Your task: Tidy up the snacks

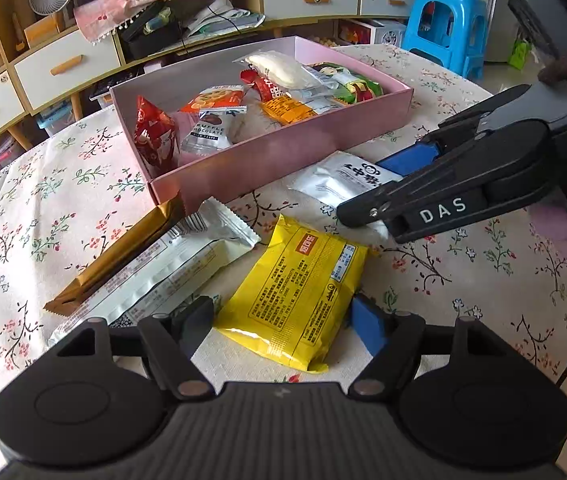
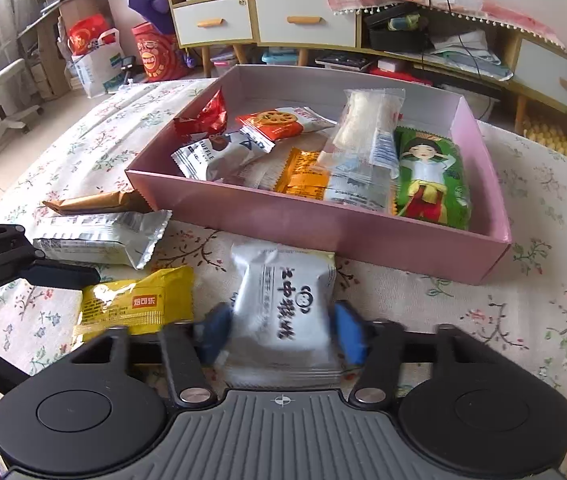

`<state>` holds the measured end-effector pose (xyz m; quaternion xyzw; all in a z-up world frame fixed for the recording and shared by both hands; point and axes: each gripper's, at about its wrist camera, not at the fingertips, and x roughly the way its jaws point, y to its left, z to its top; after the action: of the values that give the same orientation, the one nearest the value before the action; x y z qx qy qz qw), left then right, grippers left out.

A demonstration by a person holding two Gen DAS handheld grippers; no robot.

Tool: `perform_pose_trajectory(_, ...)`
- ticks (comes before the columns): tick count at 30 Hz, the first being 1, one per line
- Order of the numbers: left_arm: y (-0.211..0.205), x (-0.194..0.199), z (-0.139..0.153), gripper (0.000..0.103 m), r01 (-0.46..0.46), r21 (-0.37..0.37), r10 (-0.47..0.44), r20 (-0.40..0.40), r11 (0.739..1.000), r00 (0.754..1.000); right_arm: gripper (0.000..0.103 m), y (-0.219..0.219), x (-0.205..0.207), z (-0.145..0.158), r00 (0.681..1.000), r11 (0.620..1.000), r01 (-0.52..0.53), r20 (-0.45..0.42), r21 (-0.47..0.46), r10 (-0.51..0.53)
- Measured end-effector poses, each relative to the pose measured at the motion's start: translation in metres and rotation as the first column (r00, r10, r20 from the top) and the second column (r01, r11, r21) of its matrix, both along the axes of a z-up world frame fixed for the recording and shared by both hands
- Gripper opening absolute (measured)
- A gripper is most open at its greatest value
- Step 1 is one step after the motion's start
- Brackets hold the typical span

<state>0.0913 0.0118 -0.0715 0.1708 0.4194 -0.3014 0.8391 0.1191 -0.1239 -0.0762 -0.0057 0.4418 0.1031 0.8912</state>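
Snacks lay partly inside the pink box [image 2: 323, 236] and partly on the floral tablecloth [image 1: 483, 280] before it, where the right gripper [image 2: 279, 332] pressed its blue pads [image 2: 347, 332] against a white packet [image 2: 283, 304], while the left gripper [image 1: 283, 324] straddled a yellow packet [image 1: 295, 284], its jaws not visibly squeezing.

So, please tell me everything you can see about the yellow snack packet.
The yellow snack packet is a flat, glossy pillow pouch with crimped ends, a red label and small dark print. It lies on the flowered tablecloth, outside the pink box, beside a silver packet. The left tool straddles its near end, open.
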Motion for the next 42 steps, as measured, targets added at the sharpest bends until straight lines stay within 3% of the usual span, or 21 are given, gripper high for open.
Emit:
perform_pose_trajectory(14, -0.011, -0.003, 0.008, 0.066, 0.003, -0.014, -0.004, -0.033, 1.000, 0.999, 0.047, -0.027, -0.007, 0.011, 0.993, 0.997, 0.083, -0.085, 0.001, -0.083)
perform_pose_trajectory(26, -0.015, 0.002, 0.027, 0.063, -0.030, -0.079, 0.028, -0.019, 0.996, 0.999, 0.047, -0.062, -0.005, 0.040, 0.968, 0.964, 0.222, -0.153, 0.144, -0.200)
perform_pose_trajectory(35, -0.014, 0.030, 0.052, 0.064, -0.153, -0.146, 0.157, 0.014, 0.977, 0.987, 0.047, -0.085, 0.016, 0.064, 0.958, 0.939, 0.286, -0.097, 0.192, -0.272)
perform_pose_trajectory(42, -0.032, 0.076, 0.057, 0.064, -0.217, -0.111, 0.226, 0.070, 0.970, 0.972, 0.047, -0.109, 0.064, 0.064, 0.940, 0.898, 0.341, -0.072, 0.277, -0.334)
